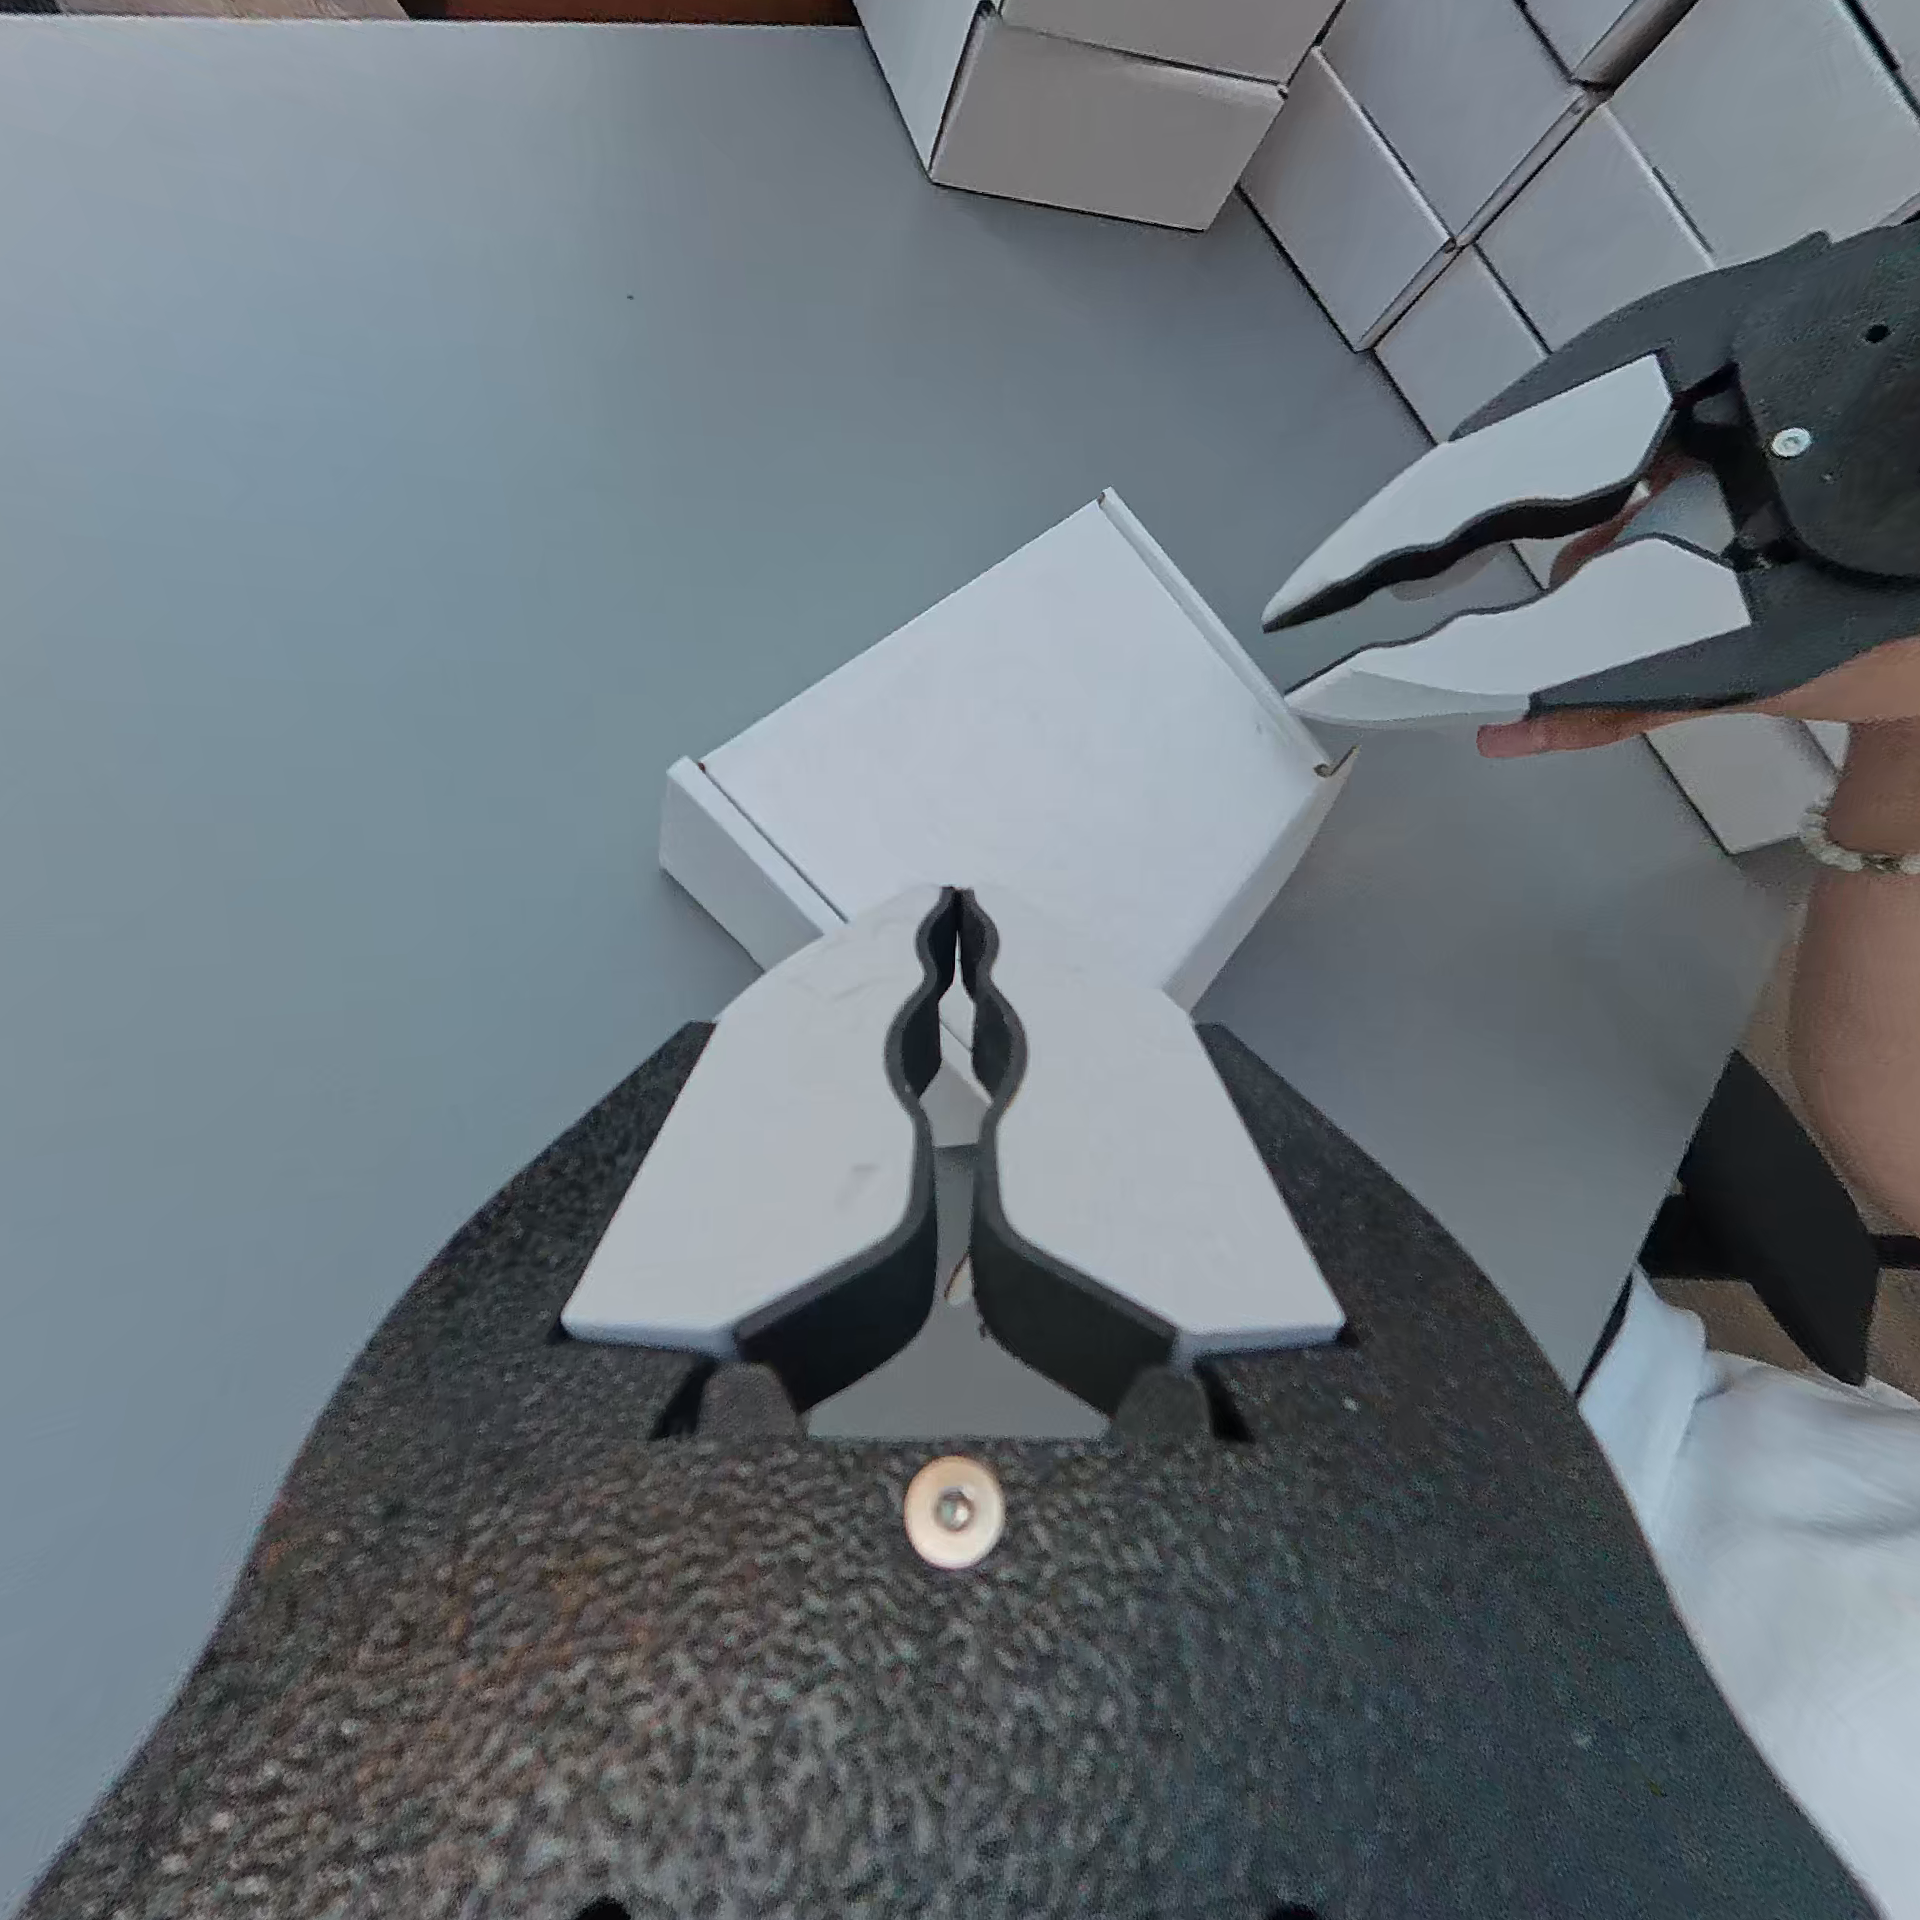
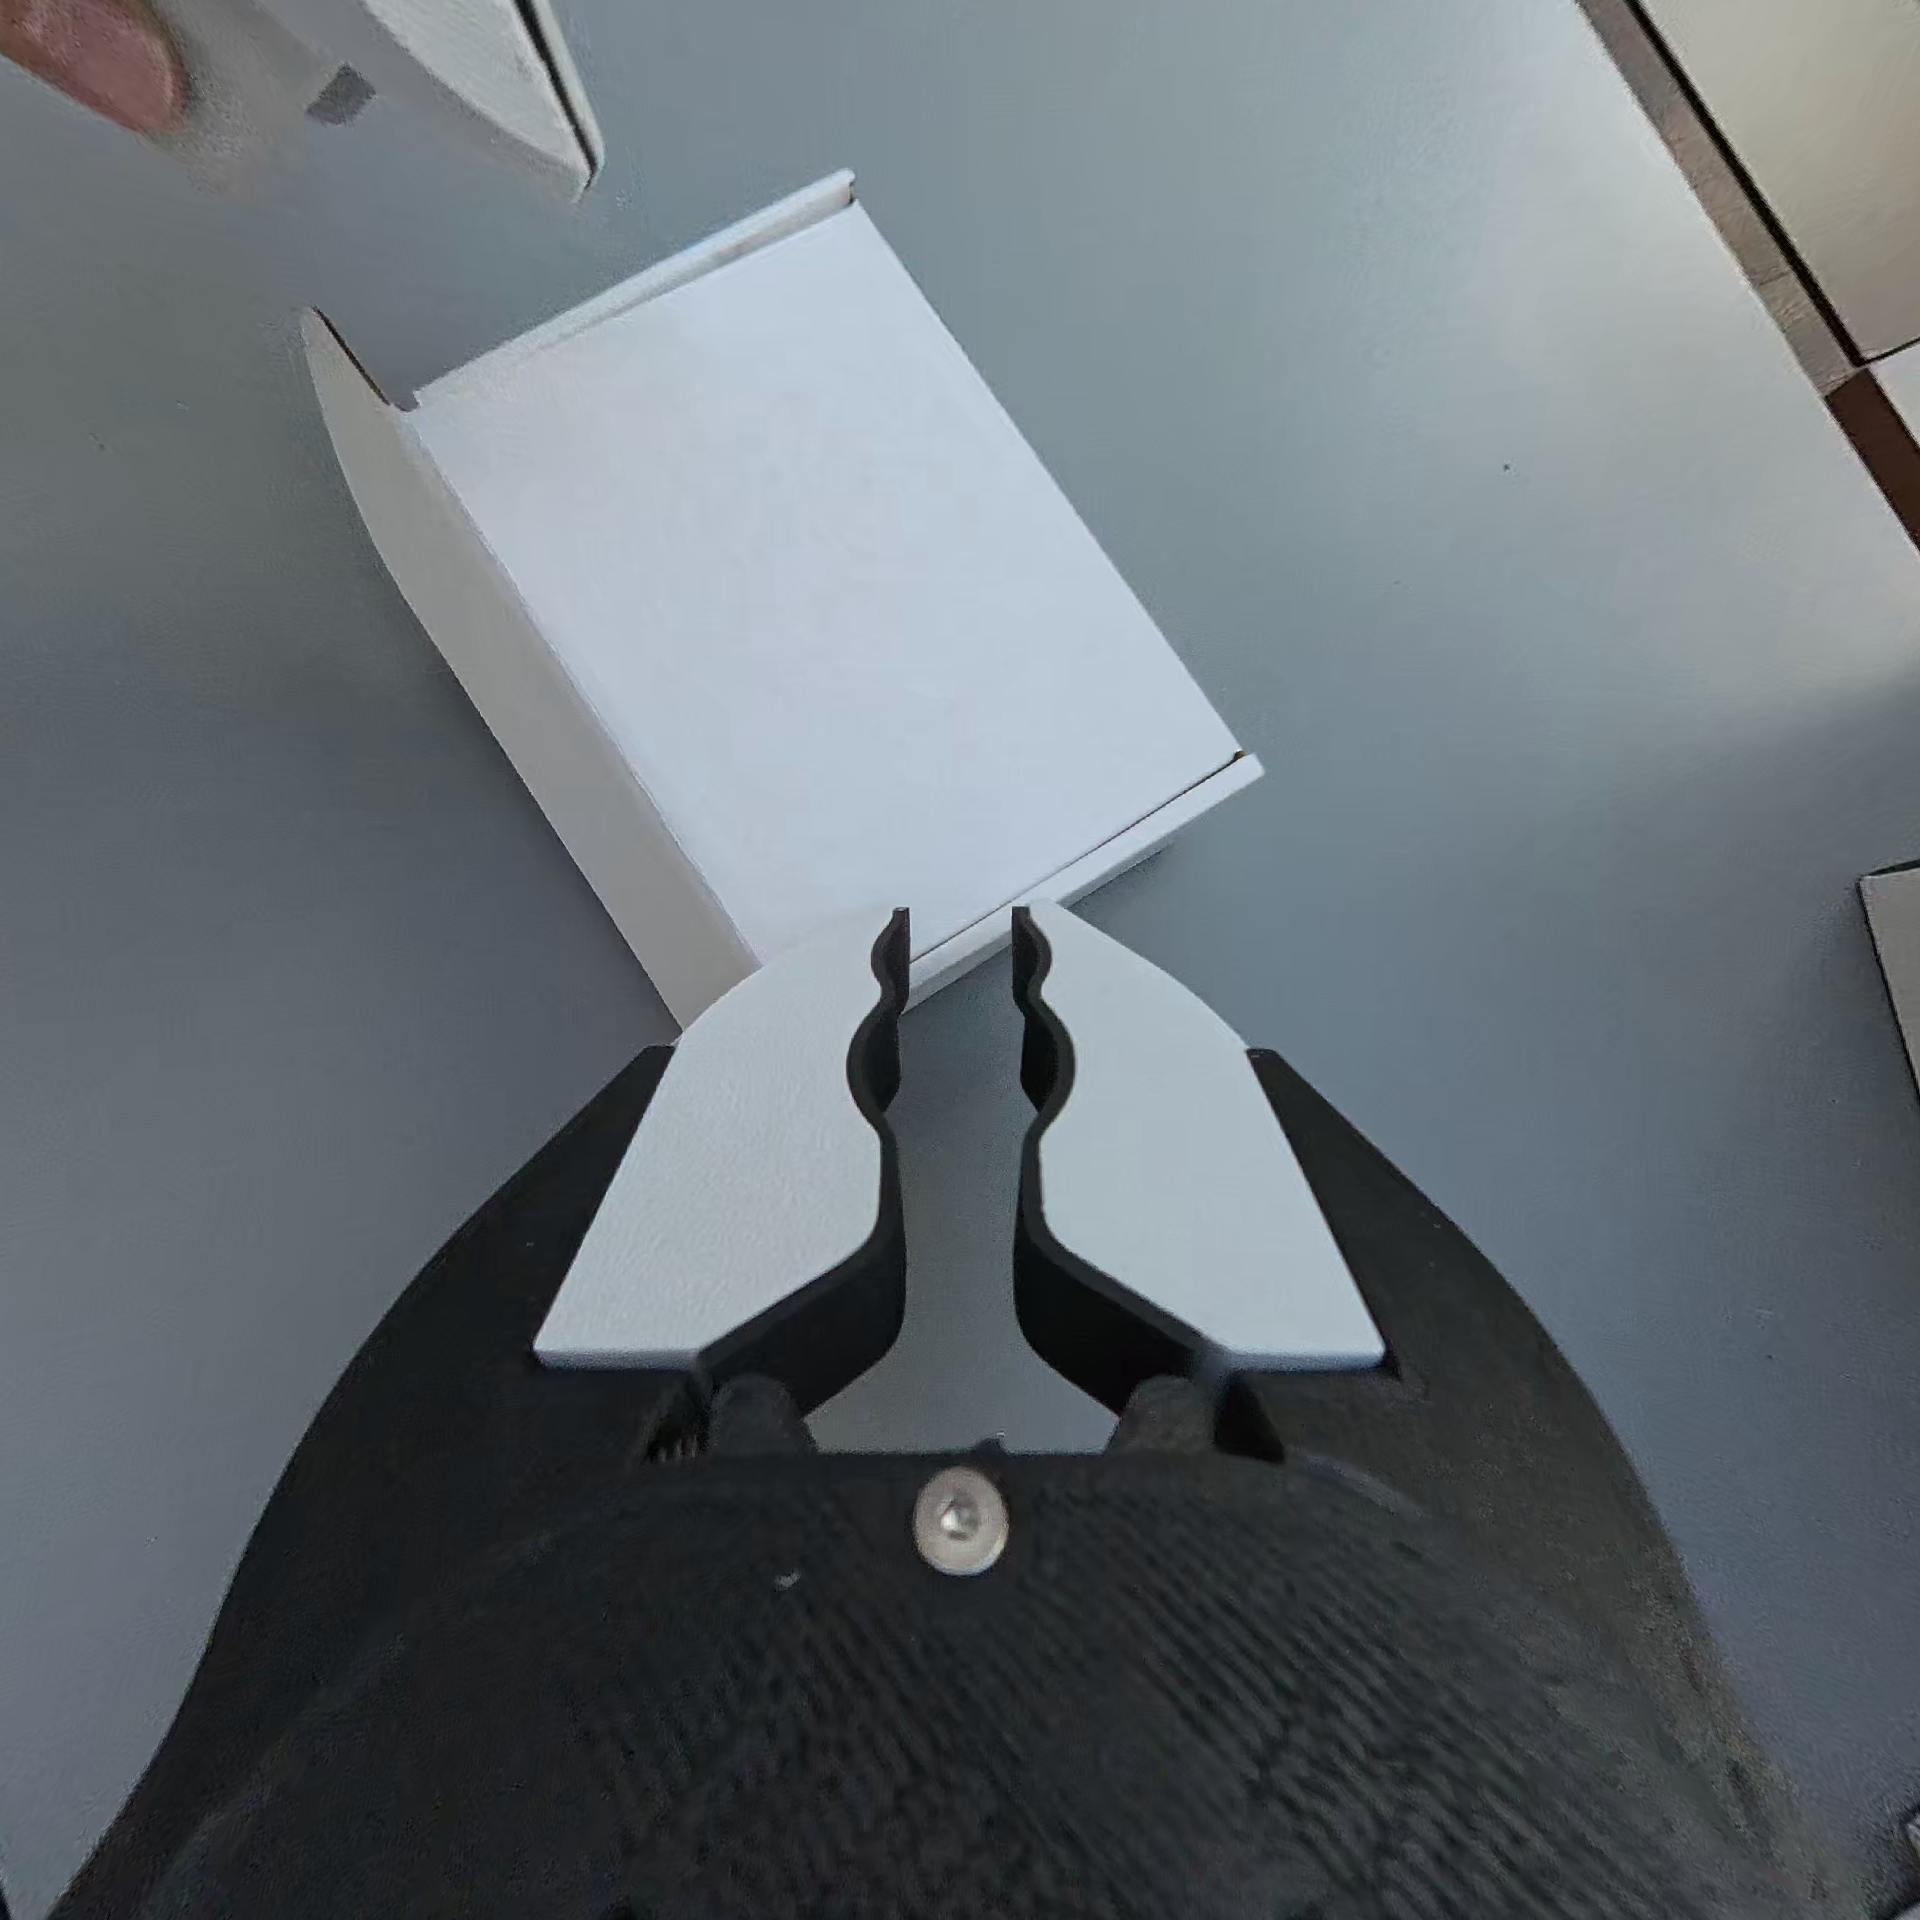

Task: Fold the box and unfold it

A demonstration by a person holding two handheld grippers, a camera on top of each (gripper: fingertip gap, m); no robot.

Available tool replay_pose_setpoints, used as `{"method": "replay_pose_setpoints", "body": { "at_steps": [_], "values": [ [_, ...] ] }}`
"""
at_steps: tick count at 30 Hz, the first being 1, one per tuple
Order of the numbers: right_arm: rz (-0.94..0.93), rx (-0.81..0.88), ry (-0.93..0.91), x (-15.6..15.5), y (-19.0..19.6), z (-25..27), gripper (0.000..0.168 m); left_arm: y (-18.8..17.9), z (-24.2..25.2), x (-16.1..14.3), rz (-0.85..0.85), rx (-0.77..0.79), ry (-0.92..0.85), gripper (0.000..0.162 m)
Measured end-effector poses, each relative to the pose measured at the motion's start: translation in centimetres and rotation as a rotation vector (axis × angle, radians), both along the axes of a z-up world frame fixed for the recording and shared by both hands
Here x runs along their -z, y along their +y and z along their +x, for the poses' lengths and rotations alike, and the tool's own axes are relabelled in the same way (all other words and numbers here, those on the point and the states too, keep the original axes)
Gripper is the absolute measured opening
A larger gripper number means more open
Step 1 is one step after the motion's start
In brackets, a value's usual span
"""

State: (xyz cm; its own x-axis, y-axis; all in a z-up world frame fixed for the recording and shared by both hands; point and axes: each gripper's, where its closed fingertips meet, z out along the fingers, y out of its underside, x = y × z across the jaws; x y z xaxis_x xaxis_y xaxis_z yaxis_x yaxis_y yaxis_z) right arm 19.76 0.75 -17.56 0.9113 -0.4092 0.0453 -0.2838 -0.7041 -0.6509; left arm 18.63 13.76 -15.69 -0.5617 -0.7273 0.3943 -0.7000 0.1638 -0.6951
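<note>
The box (image 1: pixel 1023 748) lies closed on the grey table (image 1: pixel 364 623), its near corner hidden behind the left gripper (image 1: pixel 956 899), whose fingers are pressed together at the tips over it with nothing visibly between them. The right gripper (image 2: pixel 961 920) hangs beside the box (image 2: pixel 810 582) with fingers spread and empty. Only the left wrist view shows the stacked white boxes (image 1: pixel 1455 156) at the table's far edge and the right gripper (image 1: pixel 1288 665) near the box's side; the other view cuts them off.

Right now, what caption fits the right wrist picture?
Open right gripper hovering by closed white box on grey table.
</note>
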Motion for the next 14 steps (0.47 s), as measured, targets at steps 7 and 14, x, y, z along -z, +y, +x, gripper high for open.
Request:
{"method": "replay_pose_setpoints", "body": {
  "at_steps": [7, 14],
  "values": [
    [0.294, 0.118, 0.138, -2.4, -2.3, 1.7, 0.040, 0.2, -1.0, 1.9, 0.087, 0.087, 0.077, 0.000],
    [0.266, 0.188, 0.197, 0.4, -4.6, 2.0, 0.057, 0.4, -1.0, 2.7, 0.160, 0.091, 0.097, 0.000]
  ]
}}
